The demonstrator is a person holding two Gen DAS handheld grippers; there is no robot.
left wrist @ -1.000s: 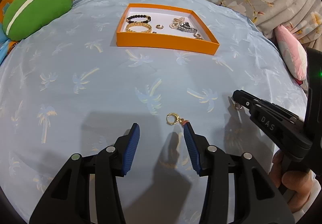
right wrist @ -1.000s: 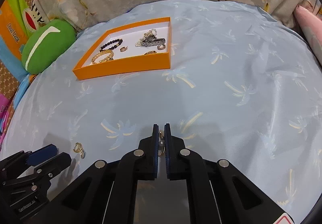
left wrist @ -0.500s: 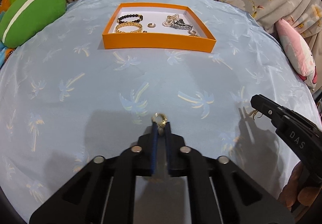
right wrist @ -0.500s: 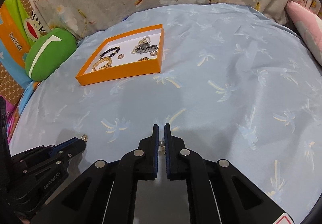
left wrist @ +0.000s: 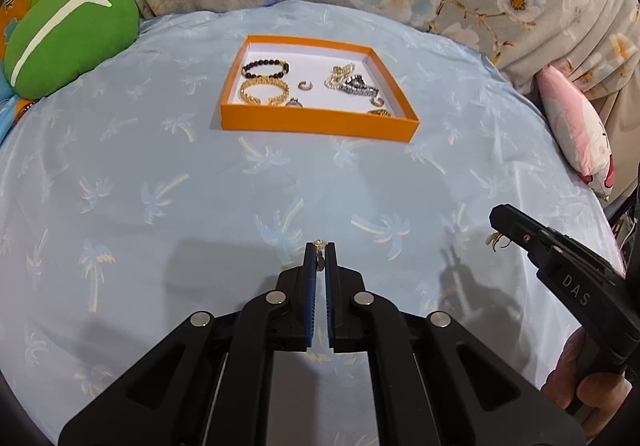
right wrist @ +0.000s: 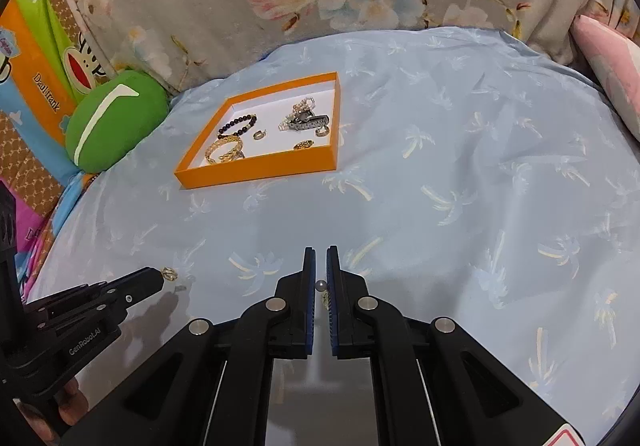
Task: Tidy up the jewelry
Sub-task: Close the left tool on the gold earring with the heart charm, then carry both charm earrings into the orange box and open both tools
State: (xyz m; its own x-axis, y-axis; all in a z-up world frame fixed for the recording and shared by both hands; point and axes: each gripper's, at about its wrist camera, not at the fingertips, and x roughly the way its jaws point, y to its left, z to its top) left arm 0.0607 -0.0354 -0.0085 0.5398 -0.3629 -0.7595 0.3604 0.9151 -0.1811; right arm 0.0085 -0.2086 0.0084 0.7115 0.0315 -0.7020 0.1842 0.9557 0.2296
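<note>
In the left wrist view, the left gripper [left wrist: 319, 248] rises from the bottom centre of the frame with its blue-padded fingers [left wrist: 309, 286] pressed nearly together on a small gold hoop earring [left wrist: 319, 261], which sits pinched at the very tips above the pale blue palm-print bedsheet [left wrist: 160, 173]. At the right edge the right gripper [left wrist: 496, 224] reaches in from the lower right, a second gold earring [left wrist: 497, 240] hanging at its tip, clear of the sheet. In the upper middle of the frame lies the orange tray [left wrist: 316, 123], holding a black bead bracelet [left wrist: 265, 67], a gold chain bracelet [left wrist: 264, 91], a small ring [left wrist: 306, 85] and a tangle of silver and pearl pieces [left wrist: 354, 83] toward its right side. A green cushion [left wrist: 68, 41] sits at the upper left, and a pink pillow [left wrist: 576, 137] at the right. In the right wrist view, the right gripper [right wrist: 320, 252] fills the bottom centre, its fingers drawn close with a narrow gap, clamped on the pearl-tipped earring [right wrist: 320, 286] that shows between the pads partway down their length. The left gripper [right wrist: 158, 278] enters from the lower left, the gold hoop earring [right wrist: 169, 273] at its tip. The orange tray [right wrist: 256, 167] lies in the upper left-centre of the frame, well apart from both grippers, with the green cushion [right wrist: 116, 117] just left of it.
</note>
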